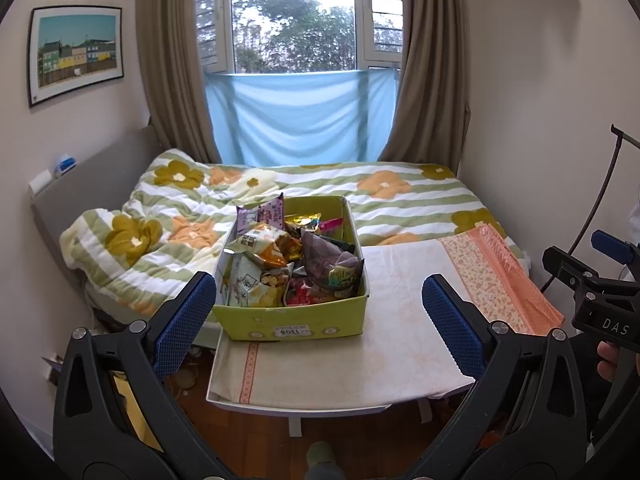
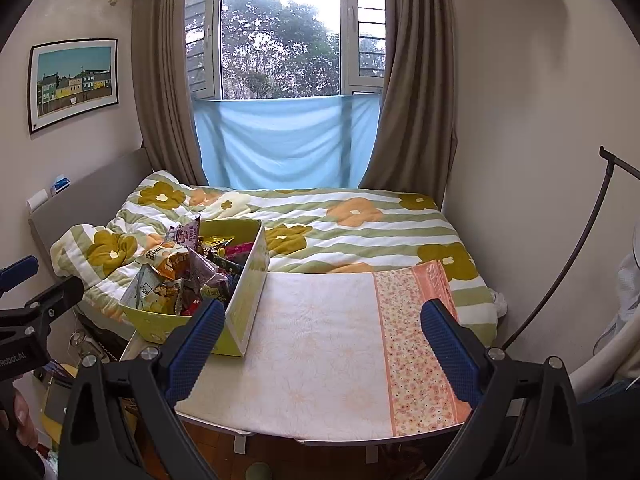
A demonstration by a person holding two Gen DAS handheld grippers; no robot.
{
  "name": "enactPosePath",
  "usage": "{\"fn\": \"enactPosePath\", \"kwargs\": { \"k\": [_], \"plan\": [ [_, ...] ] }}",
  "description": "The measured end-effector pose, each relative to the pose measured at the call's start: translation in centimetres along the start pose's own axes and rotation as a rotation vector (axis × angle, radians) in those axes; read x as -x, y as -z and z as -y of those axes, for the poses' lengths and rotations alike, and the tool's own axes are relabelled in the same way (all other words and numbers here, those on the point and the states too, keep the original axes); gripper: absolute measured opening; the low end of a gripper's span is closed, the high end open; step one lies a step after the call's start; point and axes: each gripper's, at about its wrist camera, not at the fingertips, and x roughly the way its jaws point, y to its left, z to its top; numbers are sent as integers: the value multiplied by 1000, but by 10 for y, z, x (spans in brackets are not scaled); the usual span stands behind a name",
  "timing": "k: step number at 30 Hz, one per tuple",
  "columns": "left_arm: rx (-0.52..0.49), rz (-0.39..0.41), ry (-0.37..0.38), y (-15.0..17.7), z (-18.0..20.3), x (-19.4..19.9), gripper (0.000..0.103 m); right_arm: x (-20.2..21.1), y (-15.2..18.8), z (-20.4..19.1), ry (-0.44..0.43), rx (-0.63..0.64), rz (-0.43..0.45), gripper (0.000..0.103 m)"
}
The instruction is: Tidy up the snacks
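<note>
Left tool (image 1: 318, 312) spread wide, empty, held back from the counter (image 1: 400, 344); right tool (image 2: 322, 344) likewise spread and empty. Green snack box (image 1: 304, 320) sits at the counter's left edge beside the bed (image 1: 400, 196), packets (image 1: 332, 264) heaped above its rim. Risks: a shove tips the box off that edge; a loose pinch on slick, crinkled wrappers slips or drags neighbours out.

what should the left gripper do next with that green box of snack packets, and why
Probably ease the left gripper forward and down toward the green cardboard box and take the top pale green snack packet. Both grippers are open and empty, held back from the cloth-covered table, the box is heaped full, and the cloth beside it lies bare for sorting.
</note>
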Motion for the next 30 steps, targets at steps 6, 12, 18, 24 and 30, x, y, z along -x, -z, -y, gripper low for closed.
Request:
{"fn": "enactPosePath", "kwargs": {
  "k": [6, 12, 18, 24, 30],
  "plan": [
    [-1, -2, 1, 1, 1, -1, 102, 1, 0, 0, 7, -11, -1, 98],
    [-1, -4, 2, 1, -1, -1, 102, 0, 1, 0, 8, -12, -3, 98],
    [2, -6, 6, 2, -1, -2, 102, 1, 3, 1, 16, -12, -4, 98],
    [-5, -9, 13, 4, 1, -4, 102, 2, 3, 2, 25, -17, -5, 98],
    [-6, -16, 23, 5, 2, -5, 102, 2, 4, 1, 27, -18, -6, 98]
  ]
}}
